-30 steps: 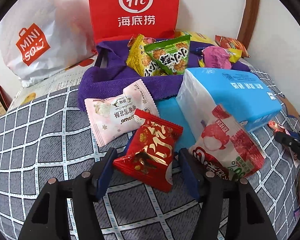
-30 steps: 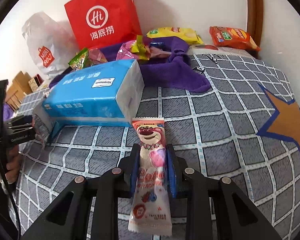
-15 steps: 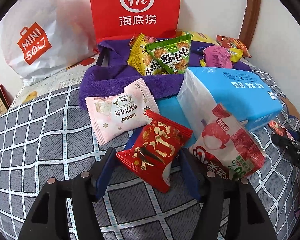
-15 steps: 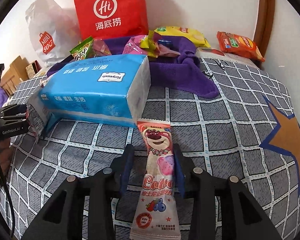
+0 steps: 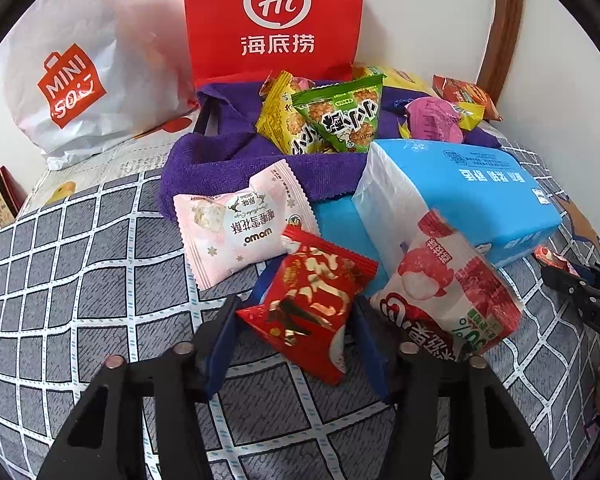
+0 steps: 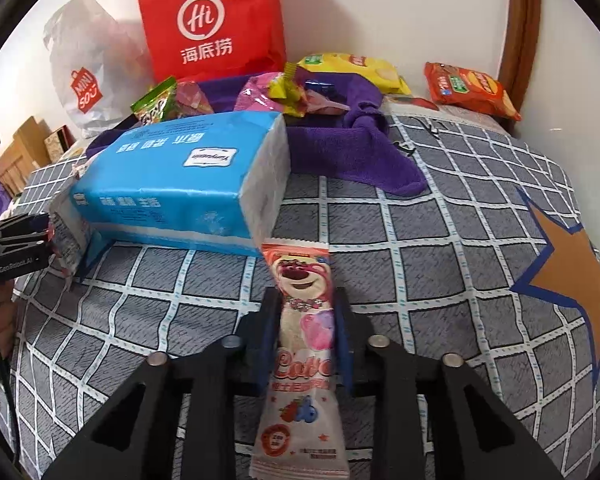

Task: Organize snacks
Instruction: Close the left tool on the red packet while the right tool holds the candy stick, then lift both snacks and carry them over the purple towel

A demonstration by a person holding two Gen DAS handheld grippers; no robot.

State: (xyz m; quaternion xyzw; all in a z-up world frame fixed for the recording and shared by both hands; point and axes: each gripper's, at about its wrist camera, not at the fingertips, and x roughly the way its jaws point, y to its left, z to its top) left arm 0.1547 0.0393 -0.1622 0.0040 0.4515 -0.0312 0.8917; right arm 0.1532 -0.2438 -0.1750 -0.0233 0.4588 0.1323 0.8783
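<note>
Left wrist view looks across the grey checked bedcover (image 5: 80, 280), where the red paper bag (image 5: 274, 20) and the white shopping bag (image 5: 88, 80) lean on the back wall. In front of them a purple towel (image 5: 220, 160) carries a heap of snacks, the green triangular packet (image 5: 340, 116) on top. The blue tissue pack (image 5: 460, 188) lies just right of centre and blocks the way between both grippers. A pink-white packet (image 5: 240, 224) and a strawberry pouch (image 5: 452, 292) flank the red snack packet (image 5: 312, 304), which sits between the left gripper's (image 5: 296, 336) jaws; these have just been closing, and both pads now press its edges, grasping it. In the right wrist view, the right gripper (image 6: 305, 332) is clenched on a long bear-printed wafer bar (image 6: 304, 344), its top end close to the tissue pack (image 6: 180, 180). An orange chip bag (image 6: 468, 88) and a yellow one (image 6: 356, 68) lie at the far back.
</note>
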